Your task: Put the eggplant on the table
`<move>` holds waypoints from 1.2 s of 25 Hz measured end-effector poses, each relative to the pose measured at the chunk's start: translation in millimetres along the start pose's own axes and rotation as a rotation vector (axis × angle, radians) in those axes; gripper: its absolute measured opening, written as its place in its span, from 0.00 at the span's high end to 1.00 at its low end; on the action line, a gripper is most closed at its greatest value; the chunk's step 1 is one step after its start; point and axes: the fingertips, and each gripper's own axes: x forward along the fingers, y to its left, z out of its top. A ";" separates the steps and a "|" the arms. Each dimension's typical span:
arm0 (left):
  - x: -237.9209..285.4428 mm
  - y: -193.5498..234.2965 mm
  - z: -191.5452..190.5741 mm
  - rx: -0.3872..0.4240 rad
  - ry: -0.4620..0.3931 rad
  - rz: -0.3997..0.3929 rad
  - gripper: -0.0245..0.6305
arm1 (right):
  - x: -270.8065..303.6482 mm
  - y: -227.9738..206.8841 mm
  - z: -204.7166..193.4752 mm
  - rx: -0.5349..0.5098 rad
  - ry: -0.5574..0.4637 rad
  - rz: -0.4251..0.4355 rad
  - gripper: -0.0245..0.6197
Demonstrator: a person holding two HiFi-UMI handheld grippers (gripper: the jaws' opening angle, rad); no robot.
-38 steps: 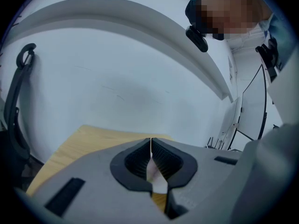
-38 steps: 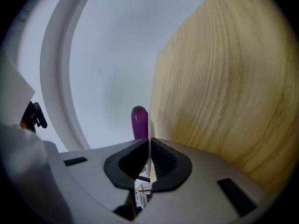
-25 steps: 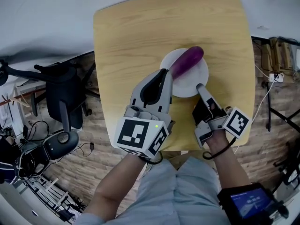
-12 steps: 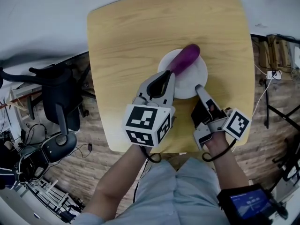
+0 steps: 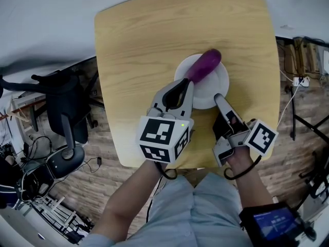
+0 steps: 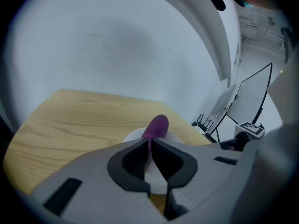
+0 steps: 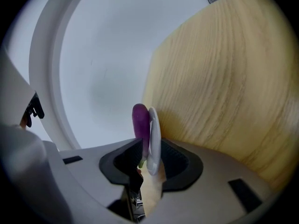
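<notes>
A purple eggplant (image 5: 205,64) lies across a white plate (image 5: 216,89) in the middle of the wooden table (image 5: 154,35). My left gripper (image 5: 187,84) comes in from the near side, its tips closed on the eggplant's near stem end. In the left gripper view the eggplant (image 6: 156,126) rises just past the closed tips (image 6: 149,146). My right gripper (image 5: 220,95) sits at the plate's near rim. Its jaws are opening. In the right gripper view the plate's rim (image 7: 154,134) stands between them with a gap on each side, the eggplant (image 7: 139,122) beside it.
The table's near edge runs just under both grippers. A black office chair (image 5: 67,107) stands on the floor to the left, and cables and a power strip (image 5: 303,85) lie to the right. A small lit screen (image 5: 275,223) shows at the lower right.
The left gripper has come down and in toward the eggplant's near end, then held still. The right gripper has stayed at the plate's rim.
</notes>
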 end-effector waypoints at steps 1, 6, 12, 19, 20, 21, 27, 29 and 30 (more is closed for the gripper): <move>0.2 -0.2 -0.2 0.001 0.002 0.000 0.95 | 0.5 1.5 0.1 -0.009 0.006 -0.004 0.79; 1.1 -1.0 -1.5 0.007 0.007 0.005 0.95 | -3.2 2.6 0.9 -0.059 0.034 -0.040 0.72; 4.4 -4.2 -5.1 0.017 0.015 0.001 0.95 | -11.1 -7.5 4.6 -0.105 0.085 -0.103 0.71; 2.4 -15.4 -5.7 0.042 0.010 0.006 0.95 | -30.3 -3.8 21.0 -0.150 0.045 -0.107 0.71; 1.6 -18.1 -4.9 0.045 0.005 0.007 0.95 | -31.5 -0.4 22.3 -0.163 0.046 -0.093 0.71; 1.2 -21.2 -4.3 0.048 0.001 0.007 0.95 | -32.3 2.9 23.4 -0.174 0.049 -0.077 0.71; -8.0 -34.9 -5.1 0.063 -0.014 0.022 0.95 | -42.6 15.5 22.0 -0.202 0.052 -0.033 0.77; -15.0 -40.4 -3.4 0.061 -0.030 0.036 0.95 | -49.7 25.2 22.6 -0.244 0.055 -0.019 0.84; -20.4 -45.1 -2.0 0.062 -0.041 0.041 0.95 | -55.1 32.0 23.0 -0.271 0.055 -0.012 0.90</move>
